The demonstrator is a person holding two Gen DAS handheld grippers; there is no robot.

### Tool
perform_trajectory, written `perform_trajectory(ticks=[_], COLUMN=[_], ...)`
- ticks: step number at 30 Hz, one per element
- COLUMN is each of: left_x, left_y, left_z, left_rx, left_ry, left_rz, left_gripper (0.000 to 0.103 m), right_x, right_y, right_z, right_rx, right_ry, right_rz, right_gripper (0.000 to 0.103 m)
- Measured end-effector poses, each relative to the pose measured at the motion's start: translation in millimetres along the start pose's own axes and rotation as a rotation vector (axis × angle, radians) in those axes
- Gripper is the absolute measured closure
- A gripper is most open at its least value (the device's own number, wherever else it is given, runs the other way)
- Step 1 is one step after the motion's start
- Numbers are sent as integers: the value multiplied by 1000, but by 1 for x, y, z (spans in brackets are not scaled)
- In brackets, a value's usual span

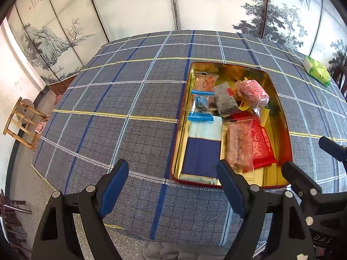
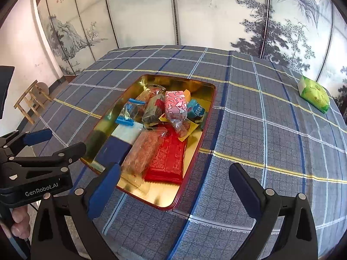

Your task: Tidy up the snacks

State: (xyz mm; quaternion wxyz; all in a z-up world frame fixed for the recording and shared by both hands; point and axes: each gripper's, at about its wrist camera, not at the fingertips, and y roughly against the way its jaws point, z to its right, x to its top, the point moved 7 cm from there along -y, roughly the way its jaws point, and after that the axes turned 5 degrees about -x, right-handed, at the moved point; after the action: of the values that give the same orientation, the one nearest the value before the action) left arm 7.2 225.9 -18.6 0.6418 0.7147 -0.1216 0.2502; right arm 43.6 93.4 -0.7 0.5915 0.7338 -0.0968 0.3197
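Snacks [image 2: 164, 125] in tin [image 2: 190, 158] | both tongs wide, empty

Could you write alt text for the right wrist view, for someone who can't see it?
A gold tin full of wrapped snacks, a pink packet on top, sits on a blue plaid tablecloth. The right gripper hangs open and empty before it, the left gripper beside it.

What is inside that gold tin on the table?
The gold tin holds wrapped snacks: a pink packet on top of the pile, a red packet, a blue-ended sweet and a flat blue-and-white packet. Whatever lies beneath the pile is covered.
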Motion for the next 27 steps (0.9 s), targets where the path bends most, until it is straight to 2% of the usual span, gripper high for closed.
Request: perform_trajectory(ticks=[12,27], left_x=[-4,-4], left_y=[-1,-2], left_z=[10,10], left_rx=[4,8], left_ry=[-6,-7], left_rz=[-6,-11], left_gripper=[22,22], right_x=[-16,-18], right_y=[-8,-9], right_z=[4,7], right_rx=[29,32], right_ry=[-20,-39], right_rz=[-37,-41], right_gripper=[3,3])
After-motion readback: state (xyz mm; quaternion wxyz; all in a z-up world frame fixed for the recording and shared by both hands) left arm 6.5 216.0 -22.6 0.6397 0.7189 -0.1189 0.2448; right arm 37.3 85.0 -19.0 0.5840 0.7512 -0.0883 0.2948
